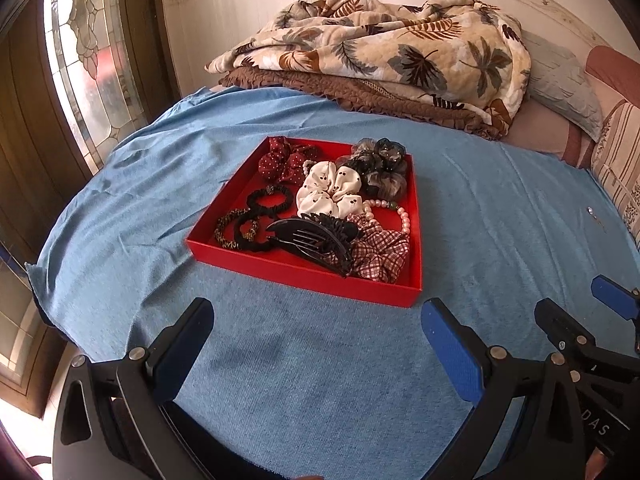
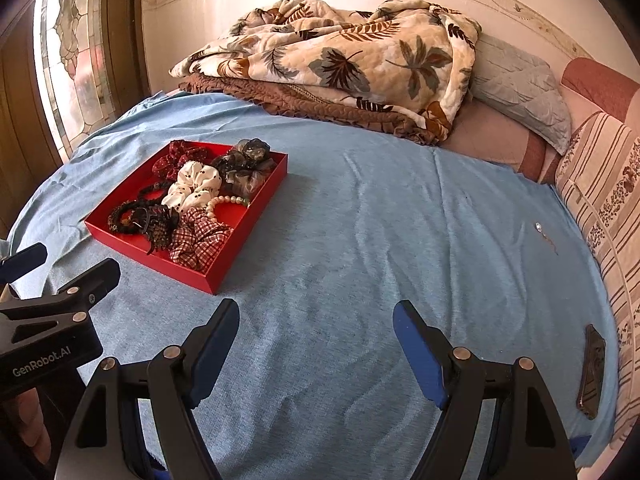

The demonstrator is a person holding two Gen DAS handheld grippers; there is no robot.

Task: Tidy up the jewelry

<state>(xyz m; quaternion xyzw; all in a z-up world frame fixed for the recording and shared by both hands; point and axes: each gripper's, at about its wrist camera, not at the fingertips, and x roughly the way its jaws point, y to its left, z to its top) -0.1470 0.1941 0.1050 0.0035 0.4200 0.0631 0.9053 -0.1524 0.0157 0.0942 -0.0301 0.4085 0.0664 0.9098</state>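
A red tray (image 1: pixel 304 270) lies on the blue bedspread, also in the right wrist view (image 2: pixel 132 246). It holds a black claw clip (image 1: pixel 316 240), a white scrunchie (image 1: pixel 326 192), a plaid scrunchie (image 1: pixel 378 252), a red dotted scrunchie (image 1: pixel 282 160), a dark sheer scrunchie (image 1: pixel 380 168), black hair ties (image 1: pixel 266 200) and a pearl bracelet (image 1: pixel 394 210). My left gripper (image 1: pixel 316 320) is open and empty, just in front of the tray. My right gripper (image 2: pixel 316 320) is open and empty over bare bedspread, right of the tray. A small silver piece (image 2: pixel 539 227) lies far right.
A folded leaf-print quilt (image 1: pixel 384 52) and pillows (image 2: pixel 520 88) lie at the back. A dark flat object (image 2: pixel 592 372) lies near the right edge. Striped cushions (image 2: pixel 612 184) line the right side. A stained-glass window (image 1: pixel 88 56) stands at left.
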